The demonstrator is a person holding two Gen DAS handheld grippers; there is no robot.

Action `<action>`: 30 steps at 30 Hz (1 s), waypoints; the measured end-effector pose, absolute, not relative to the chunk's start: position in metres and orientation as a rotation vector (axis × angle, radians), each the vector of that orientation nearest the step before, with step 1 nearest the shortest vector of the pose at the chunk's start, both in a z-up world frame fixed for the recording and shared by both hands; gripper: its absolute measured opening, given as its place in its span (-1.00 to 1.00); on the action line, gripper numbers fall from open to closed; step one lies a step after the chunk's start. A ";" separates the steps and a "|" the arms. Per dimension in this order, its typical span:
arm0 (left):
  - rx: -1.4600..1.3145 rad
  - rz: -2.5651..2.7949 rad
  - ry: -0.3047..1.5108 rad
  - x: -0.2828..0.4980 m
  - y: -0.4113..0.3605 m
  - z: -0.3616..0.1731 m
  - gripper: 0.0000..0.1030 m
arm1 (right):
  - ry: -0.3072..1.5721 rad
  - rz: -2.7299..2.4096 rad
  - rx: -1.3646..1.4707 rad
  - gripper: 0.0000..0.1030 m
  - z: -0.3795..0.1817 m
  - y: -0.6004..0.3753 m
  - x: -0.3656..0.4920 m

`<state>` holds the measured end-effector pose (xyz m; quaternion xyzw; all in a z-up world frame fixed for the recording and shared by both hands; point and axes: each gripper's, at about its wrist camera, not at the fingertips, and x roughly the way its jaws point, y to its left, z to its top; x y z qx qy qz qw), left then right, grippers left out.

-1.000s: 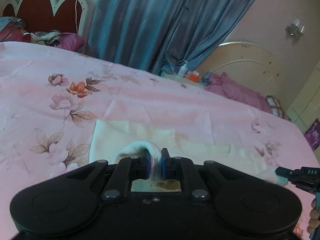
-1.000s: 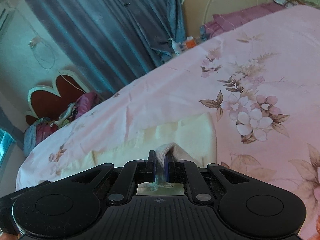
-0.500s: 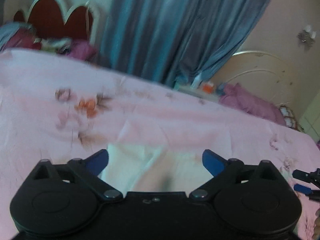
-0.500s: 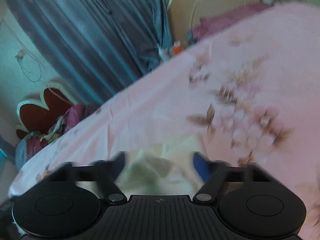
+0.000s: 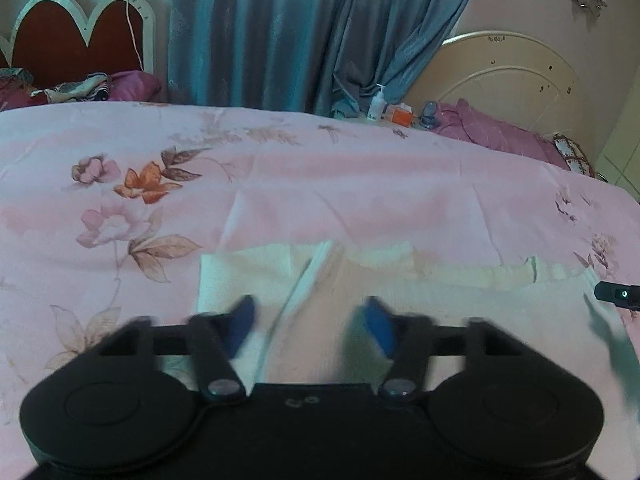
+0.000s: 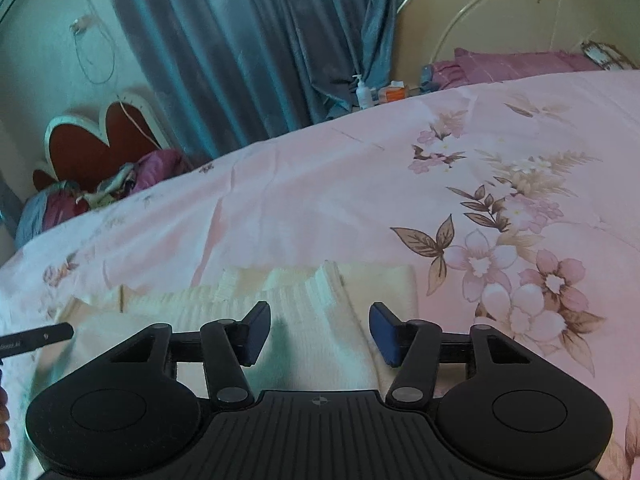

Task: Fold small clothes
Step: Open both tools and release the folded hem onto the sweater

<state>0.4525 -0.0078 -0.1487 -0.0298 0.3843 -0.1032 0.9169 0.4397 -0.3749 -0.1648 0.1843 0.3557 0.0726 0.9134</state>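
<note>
A cream knit garment (image 5: 248, 272) lies flat on the pink floral bedsheet (image 5: 320, 184). My left gripper (image 5: 310, 328) hovers over its left part. The blue pads (image 5: 240, 324) stand apart and are closing, with a folded edge lying under the gap but no pad pressing it. My right gripper (image 6: 320, 332) hangs over the garment's ribbed hem (image 6: 304, 292), also closing, pads (image 6: 384, 334) apart and clear of the cloth. The right gripper's tip (image 5: 616, 294) shows at the left view's right edge. The left gripper's tip (image 6: 36, 338) shows at the right view's left edge.
A blue curtain (image 5: 280, 32) hangs behind the bed. A red headboard (image 5: 76, 40) with bundled clothes stands at the back left. A cream headboard (image 5: 500, 68), a purple pillow (image 5: 492, 132), a lotion bottle (image 5: 376, 104) and an orange box (image 5: 400, 114) are at the back right.
Both grippers let go of the pinched cloth folds, swung wide open, then narrowed again. The garment dropped flat onto the sheet, and both hands sank a little toward it.
</note>
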 end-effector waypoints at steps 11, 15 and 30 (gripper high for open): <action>-0.112 -0.165 0.653 0.450 -0.002 -0.138 -0.92 | 0.686 0.153 0.355 -0.96 -0.165 -0.374 0.443; -0.114 -0.108 0.612 0.456 -0.001 -0.134 -1.00 | 0.666 0.131 0.336 -0.96 -0.163 -0.370 0.449; -0.173 -0.178 0.684 0.447 0.018 -0.136 0.23 | 0.707 0.135 0.411 -0.94 -0.177 -0.387 0.453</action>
